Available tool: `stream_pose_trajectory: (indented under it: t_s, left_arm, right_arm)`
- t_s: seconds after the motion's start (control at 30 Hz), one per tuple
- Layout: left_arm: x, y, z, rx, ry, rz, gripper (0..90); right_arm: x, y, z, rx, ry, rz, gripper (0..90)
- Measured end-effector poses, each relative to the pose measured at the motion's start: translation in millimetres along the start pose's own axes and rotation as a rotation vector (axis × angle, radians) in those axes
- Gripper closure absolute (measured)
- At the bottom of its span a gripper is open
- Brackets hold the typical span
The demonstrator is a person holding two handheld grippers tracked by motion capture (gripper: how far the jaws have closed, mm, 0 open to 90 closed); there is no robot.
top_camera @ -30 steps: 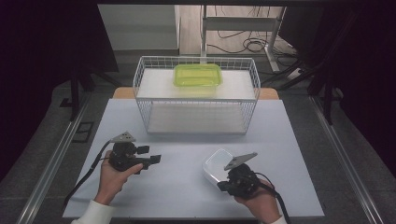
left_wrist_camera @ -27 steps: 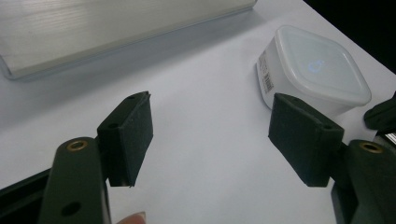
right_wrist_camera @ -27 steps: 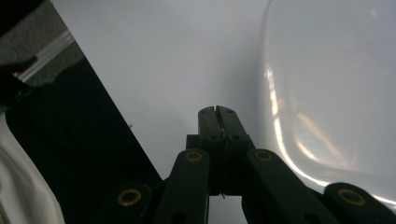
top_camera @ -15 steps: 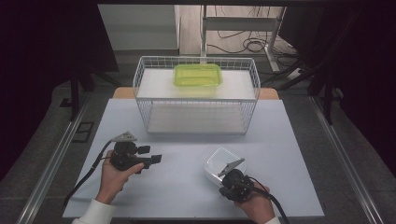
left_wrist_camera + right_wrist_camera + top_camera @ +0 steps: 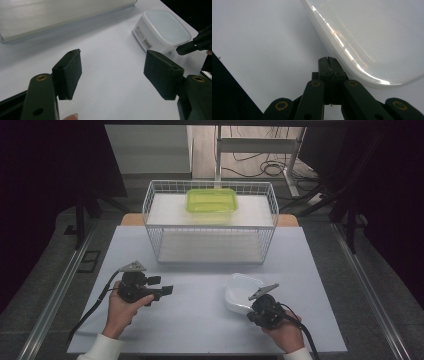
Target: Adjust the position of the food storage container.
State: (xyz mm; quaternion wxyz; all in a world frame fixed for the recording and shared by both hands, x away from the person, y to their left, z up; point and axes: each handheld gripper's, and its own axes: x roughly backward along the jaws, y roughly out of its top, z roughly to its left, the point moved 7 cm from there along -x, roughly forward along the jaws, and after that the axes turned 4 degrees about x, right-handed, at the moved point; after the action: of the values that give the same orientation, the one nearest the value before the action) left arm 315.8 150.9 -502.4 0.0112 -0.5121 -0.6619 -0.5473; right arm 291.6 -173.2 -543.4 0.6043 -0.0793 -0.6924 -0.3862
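Note:
A white lidded container (image 5: pixel 241 289) (image 5: pixel 162 30) sits on the pale table sheet at the near right. My right gripper (image 5: pixel 251 309) (image 5: pixel 328 61) is shut with nothing between its jaws. Its tip lies low at the container's near rim (image 5: pixel 352 57). The left gripper view also catches that tip (image 5: pixel 187 47), beside the container. My left gripper (image 5: pixel 161 285) (image 5: pixel 112 72) is held above the sheet at the near left. It is open and points right toward the container, with only bare sheet between its pads (image 5: pixel 68 72).
A white wire basket (image 5: pixel 210 227) stands across the far middle of the table, with a green lidded container (image 5: pixel 211 200) in its back part. The table sheet (image 5: pixel 200 320) ends close behind both hands. Cables trail from each gripper toward the near edge.
My right gripper has dropped and shifted slightly right and nearer at the white container's near rim. The left gripper has stayed where it was.

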Motion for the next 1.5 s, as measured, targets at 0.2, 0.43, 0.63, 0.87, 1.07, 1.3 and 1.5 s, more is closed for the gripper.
stream_pose_trajectory:
  t_s: [0.2,0.43,0.63,0.87,1.07,1.3,1.5]
  left_arm:
    - [-4.1,-2.5,-0.8,-0.004,0.0,0.016,29.6]
    - [-5.5,-3.3,-0.7,-0.002,0.007,0.017,29.1]
    - [-9.0,-5.8,-2.4,-0.002,0.006,0.033,28.4]
    - [-8.1,-8.1,-2.9,-0.006,0.016,0.036,28.3]
    - [-9.6,-10.0,-5.9,-0.009,0.017,0.025,28.1]
    - [-11.7,-10.5,-5.1,-0.009,0.016,0.035,27.6]
    - [-14.3,-10.8,-5.7,0.0,0.011,0.037,27.6]
  right_arm:
    - [17.3,5.2,5.3,0.013,0.008,-0.033,89.2]
    - [60.7,17.2,-14.7,-0.047,-0.039,-0.162,89.1]
    - [70.7,15.6,-53.1,-0.149,-0.111,-0.197,89.1]
    - [40.3,2.5,-81.2,-0.218,-0.156,-0.115,89.1]
    - [25.5,0.5,-84.6,-0.222,-0.169,-0.075,89.2]
    - [16.1,4.3,-82.1,-0.206,-0.159,-0.071,89.1]
    - [11.1,9.2,-78.5,-0.192,-0.167,-0.065,89.1]
